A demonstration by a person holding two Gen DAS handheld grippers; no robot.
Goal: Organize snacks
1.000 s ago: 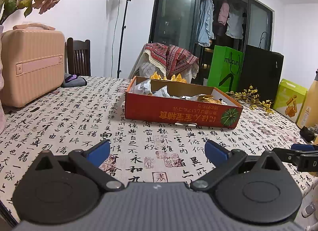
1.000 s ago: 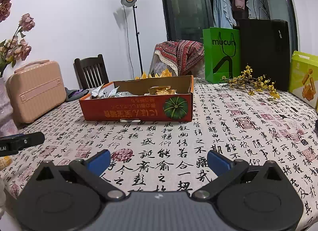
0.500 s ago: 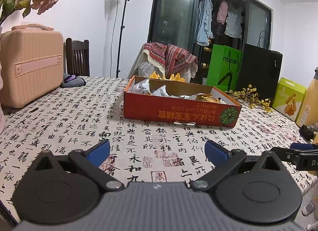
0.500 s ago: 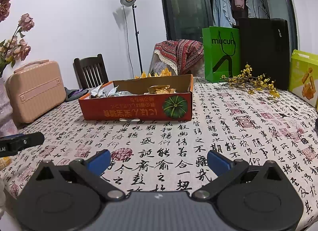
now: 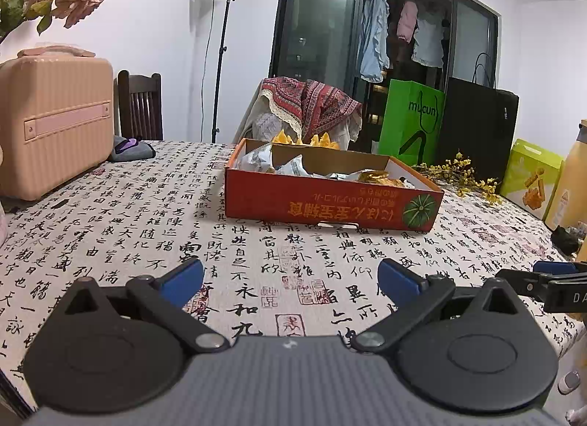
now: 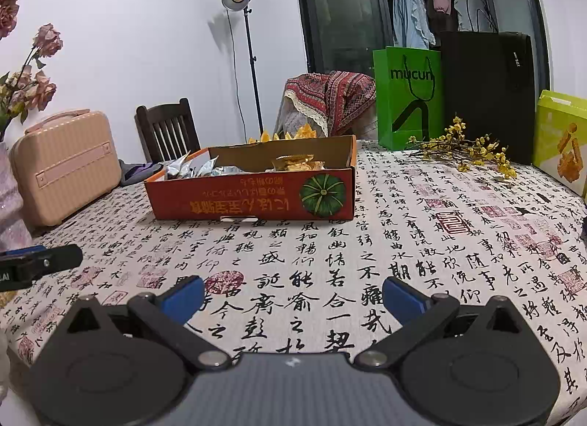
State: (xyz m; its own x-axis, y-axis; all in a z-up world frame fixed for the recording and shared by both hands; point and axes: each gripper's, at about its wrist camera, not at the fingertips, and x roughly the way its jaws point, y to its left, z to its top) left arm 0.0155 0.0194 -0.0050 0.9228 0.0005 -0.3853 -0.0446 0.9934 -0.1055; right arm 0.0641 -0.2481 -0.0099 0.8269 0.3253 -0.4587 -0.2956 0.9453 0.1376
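calligraphy-print tablecloth (image 5: 121,228) spreads beneath two empty grippers, jaws wide on both. red pumpkin carton (image 5: 330,202) of snack packets (image 6: 293,162) sits dead ahead of left gripper (image 5: 290,281), well apart, long side facing it; from right gripper (image 6: 293,294) it lies ahead and slightly left, neither clearly nearer.

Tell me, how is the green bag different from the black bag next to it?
The green bag is bright, with "mucun" printed on it; the black bag looks plain. The green bag is narrower and shorter; the black bag is wider and taller. Both stand upright at the table's far edge.
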